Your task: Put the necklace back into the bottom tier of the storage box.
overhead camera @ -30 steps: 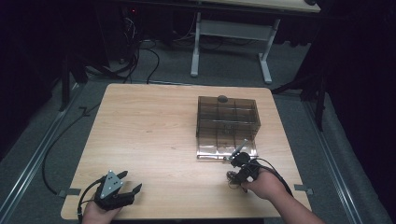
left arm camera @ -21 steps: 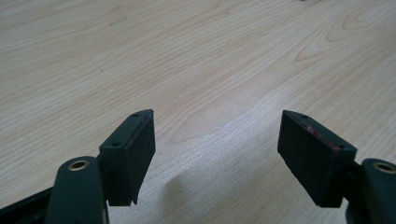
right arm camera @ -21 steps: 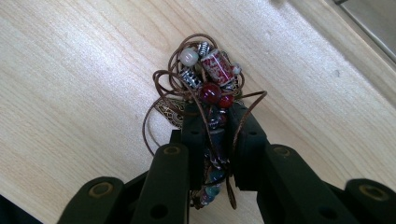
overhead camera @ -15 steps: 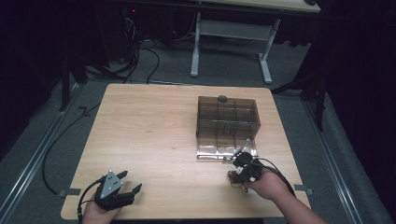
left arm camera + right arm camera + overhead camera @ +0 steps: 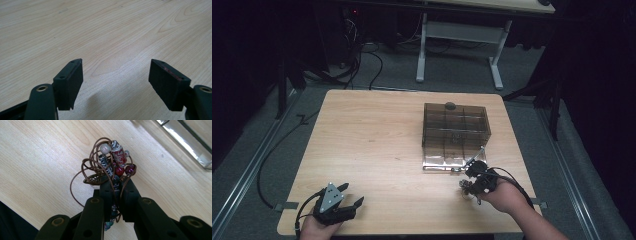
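The right gripper [image 5: 116, 188] is clamped on a bundle of beaded wire jewellery [image 5: 110, 162], held just above the table [image 5: 372, 145] near its front right corner, just in front of the tinted compartment box [image 5: 455, 131]. The step in hand appears to be carrying the jewellery to the box. The next move calls for lifting over the box's front wall and releasing into one compartment. The left gripper [image 5: 116, 81] rests spread and empty at the front left corner.

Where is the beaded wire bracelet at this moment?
The beaded wire bracelet is clamped in the right gripper, near the table's front right, just before the compartment box.
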Tool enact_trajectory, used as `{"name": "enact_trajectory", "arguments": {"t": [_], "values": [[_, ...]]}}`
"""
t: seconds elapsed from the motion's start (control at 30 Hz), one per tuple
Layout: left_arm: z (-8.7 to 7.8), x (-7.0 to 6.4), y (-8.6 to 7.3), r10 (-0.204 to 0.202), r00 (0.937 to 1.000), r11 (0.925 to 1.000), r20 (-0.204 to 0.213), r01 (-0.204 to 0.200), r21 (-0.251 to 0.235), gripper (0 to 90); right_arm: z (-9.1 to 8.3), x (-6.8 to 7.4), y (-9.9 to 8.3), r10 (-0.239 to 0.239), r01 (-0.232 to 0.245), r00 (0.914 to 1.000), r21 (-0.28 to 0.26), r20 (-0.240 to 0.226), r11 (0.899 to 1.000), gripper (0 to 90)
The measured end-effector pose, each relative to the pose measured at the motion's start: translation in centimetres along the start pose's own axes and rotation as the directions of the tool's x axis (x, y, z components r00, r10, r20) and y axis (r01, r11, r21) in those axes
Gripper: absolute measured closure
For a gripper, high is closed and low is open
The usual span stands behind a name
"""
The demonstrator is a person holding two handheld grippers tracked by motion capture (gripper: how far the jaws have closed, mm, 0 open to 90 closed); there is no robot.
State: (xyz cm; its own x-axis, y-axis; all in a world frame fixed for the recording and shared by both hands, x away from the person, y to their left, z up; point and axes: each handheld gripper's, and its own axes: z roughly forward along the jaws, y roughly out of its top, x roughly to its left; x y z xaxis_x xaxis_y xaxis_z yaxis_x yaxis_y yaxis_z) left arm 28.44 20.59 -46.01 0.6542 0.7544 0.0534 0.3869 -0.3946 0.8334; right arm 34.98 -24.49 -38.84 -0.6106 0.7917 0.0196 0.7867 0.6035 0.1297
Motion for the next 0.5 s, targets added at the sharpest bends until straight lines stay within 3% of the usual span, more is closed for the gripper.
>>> {"name": "enact_trajectory", "arguments": {"t": [0.5], "values": [[0.0,0.1,0.0,-0.002,1.0000,1.0000,0.002,0.002,-0.001,28.0,-2.4,-0.6,1.5,-0.013,0.014,0.9999,-0.035,0.007,0.999,82.3]]}}
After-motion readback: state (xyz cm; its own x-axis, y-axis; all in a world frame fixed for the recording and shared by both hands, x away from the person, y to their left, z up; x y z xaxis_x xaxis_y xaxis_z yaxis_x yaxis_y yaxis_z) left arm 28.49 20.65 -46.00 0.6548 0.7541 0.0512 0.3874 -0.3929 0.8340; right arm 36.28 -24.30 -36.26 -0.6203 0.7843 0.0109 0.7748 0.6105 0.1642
